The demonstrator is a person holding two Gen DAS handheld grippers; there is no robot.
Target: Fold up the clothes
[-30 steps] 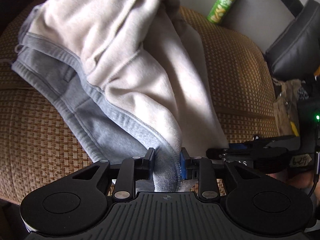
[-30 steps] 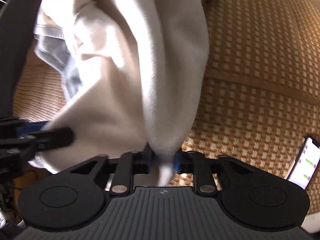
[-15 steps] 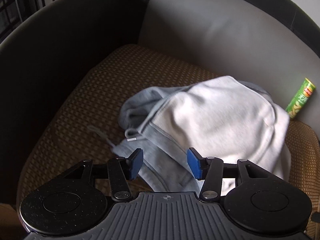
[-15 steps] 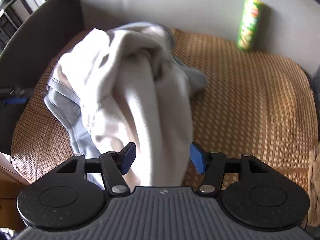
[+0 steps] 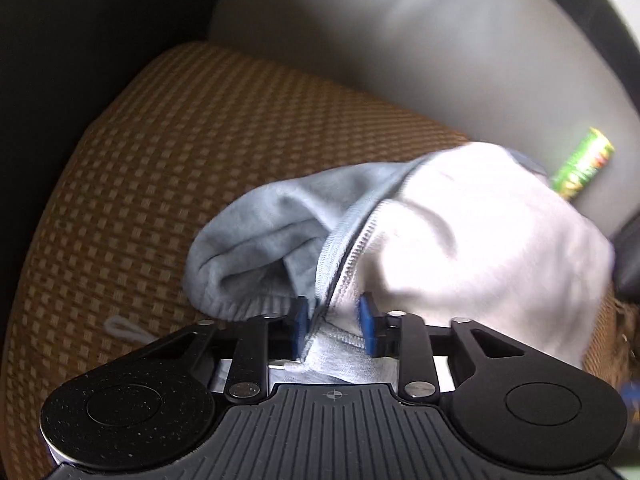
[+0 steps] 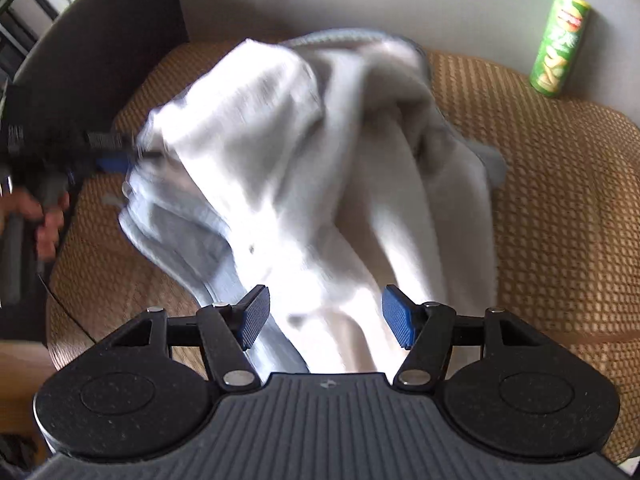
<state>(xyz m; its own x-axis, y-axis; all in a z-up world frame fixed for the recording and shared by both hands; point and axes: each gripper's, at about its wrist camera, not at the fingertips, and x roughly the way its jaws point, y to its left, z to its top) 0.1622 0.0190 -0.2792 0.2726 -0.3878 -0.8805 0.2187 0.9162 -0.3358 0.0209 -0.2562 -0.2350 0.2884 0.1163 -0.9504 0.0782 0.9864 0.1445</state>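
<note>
Blurred hoodie (image 5: 460, 240) heaped mid-sofa (image 5: 168, 160); left tongs (image 5: 334, 326) have just closed, clamping its zipper edge; right tongs (image 6: 324, 318) stand apart above it.

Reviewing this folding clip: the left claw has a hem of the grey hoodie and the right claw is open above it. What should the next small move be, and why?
Probably lower the right claw onto another edge of the hoodie and close. The left claw, whose jaws have just been closing, pinches the zipper hem, while the garment lies bunched on the woven cushion, so one grip likely cannot spread it flat.
</note>
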